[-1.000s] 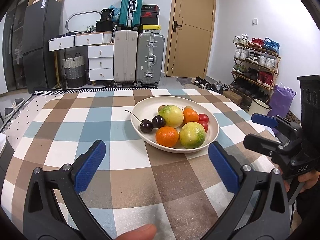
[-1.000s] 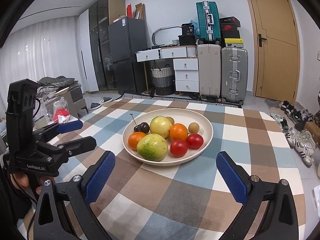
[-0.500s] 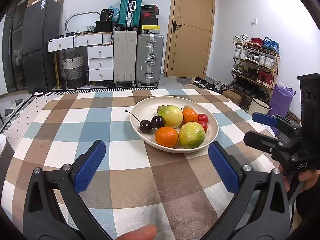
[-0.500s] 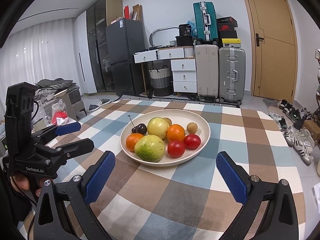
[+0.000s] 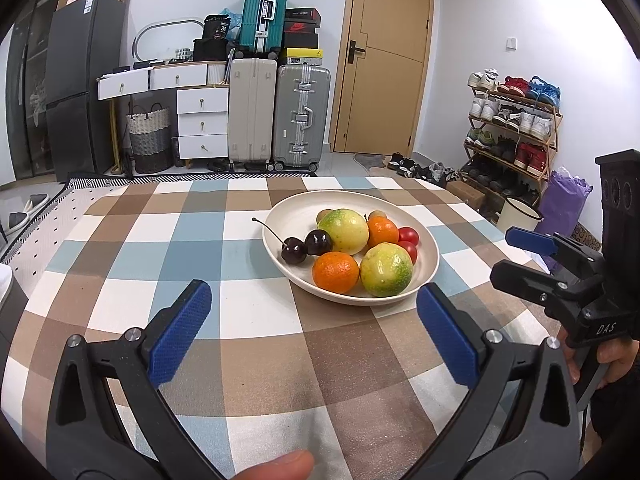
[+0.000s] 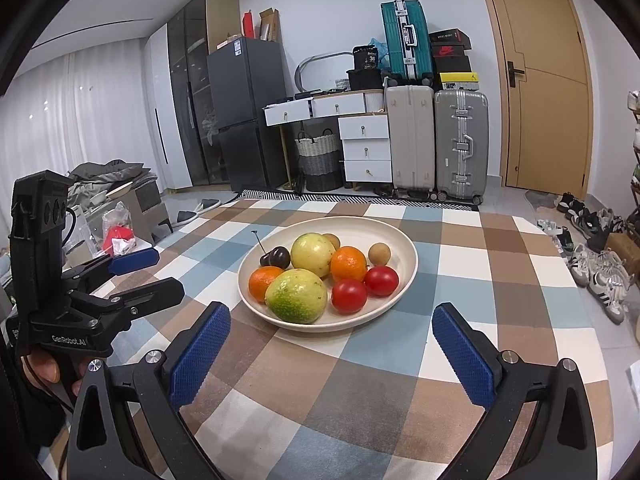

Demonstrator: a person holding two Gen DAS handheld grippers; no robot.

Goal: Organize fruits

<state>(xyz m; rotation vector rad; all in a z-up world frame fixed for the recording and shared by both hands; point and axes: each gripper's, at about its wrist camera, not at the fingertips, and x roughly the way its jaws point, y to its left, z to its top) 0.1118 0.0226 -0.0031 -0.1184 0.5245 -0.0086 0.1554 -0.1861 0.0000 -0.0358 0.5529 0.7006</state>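
Note:
A cream plate (image 5: 304, 212) (image 6: 404, 248) sits mid-table holding fruit: two green-yellow round fruits (image 5: 386, 269) (image 6: 296, 295), two oranges (image 5: 335, 272) (image 6: 348, 264), two red tomatoes (image 6: 349, 296), dark cherries (image 5: 294, 250) (image 6: 276, 258) and small brown fruits (image 6: 379, 253). My left gripper (image 5: 314, 330) is open and empty, short of the plate's near rim. My right gripper (image 6: 330, 348) is also open and empty, just before the plate. Each gripper appears in the other's view: the right gripper (image 5: 520, 256) at the right, the left gripper (image 6: 158, 272) at the left.
The checked tablecloth (image 5: 160, 248) covers the table. Beyond it stand suitcases (image 5: 276, 116), white drawers (image 5: 202, 124), a dark fridge (image 6: 244, 116), a wooden door (image 5: 386, 60) and a shoe rack (image 5: 516, 120). A fingertip (image 5: 276, 466) shows at the bottom edge.
Both grippers stay open and nearly still; the right wrist view has drifted slightly, and the plate sits a touch lower and farther left in it than a second ago.

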